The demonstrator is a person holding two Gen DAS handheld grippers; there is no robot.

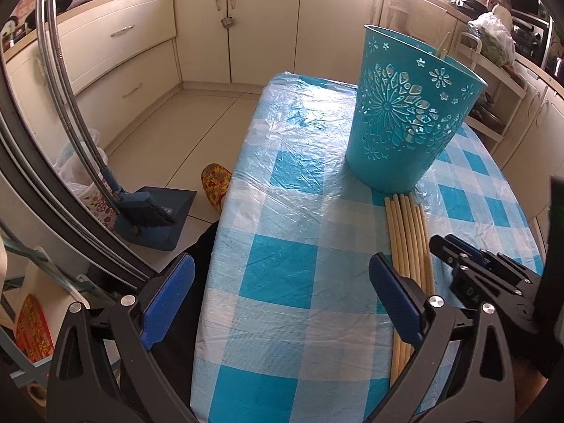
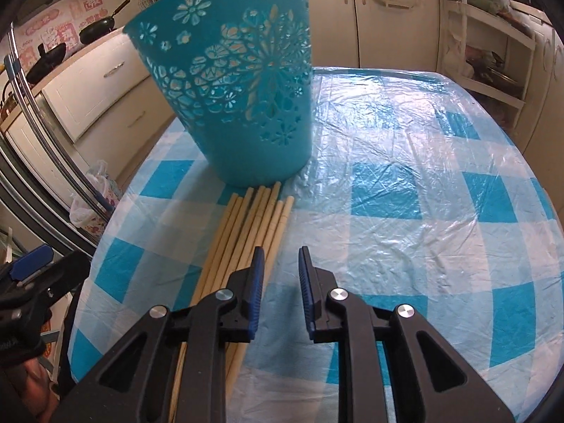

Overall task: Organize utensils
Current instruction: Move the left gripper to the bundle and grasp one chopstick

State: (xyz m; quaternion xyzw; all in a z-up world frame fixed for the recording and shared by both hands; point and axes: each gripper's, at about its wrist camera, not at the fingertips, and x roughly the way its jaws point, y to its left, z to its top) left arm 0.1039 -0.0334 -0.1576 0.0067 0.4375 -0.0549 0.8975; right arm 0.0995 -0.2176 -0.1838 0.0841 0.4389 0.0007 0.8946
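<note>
Far left of the basket, on the floor: a dustpan [image 1: 155,216] with a brush, and a patterned slipper [image 1: 215,187] close to the table edge.

Left gripper [image 1: 282,298] over the near left part of the table [image 1: 282,183], left of the basket and nearer to the camera. Fingers spread wide, nothing between them, only the checked cloth below. Left finger [image 1: 169,303] beyond the table edge; right finger [image 1: 396,303] in front of the near part of the chopsticks, contact not possible to tell.

Chopsticks [image 1: 409,243] flat on the cloth, side by side in one bundle, far tips just in front of the basket foot, almost touching it.

Blue basket [image 1: 412,105] upright on the table, with cut-out flower pattern. Tip of one pale stick visible above its far rim.

Right gripper [image 2: 281,271] in front of the basket and low over the cloth, at the right side of the bundle. Fingers close together, with a narrow gap. Nothing gripped in this gap, only cloth visible there. Left finger [image 2: 255,289] over the rightmost chopsticks [image 2: 246,232]; right finger [image 2: 306,292] over bare cloth.
</note>
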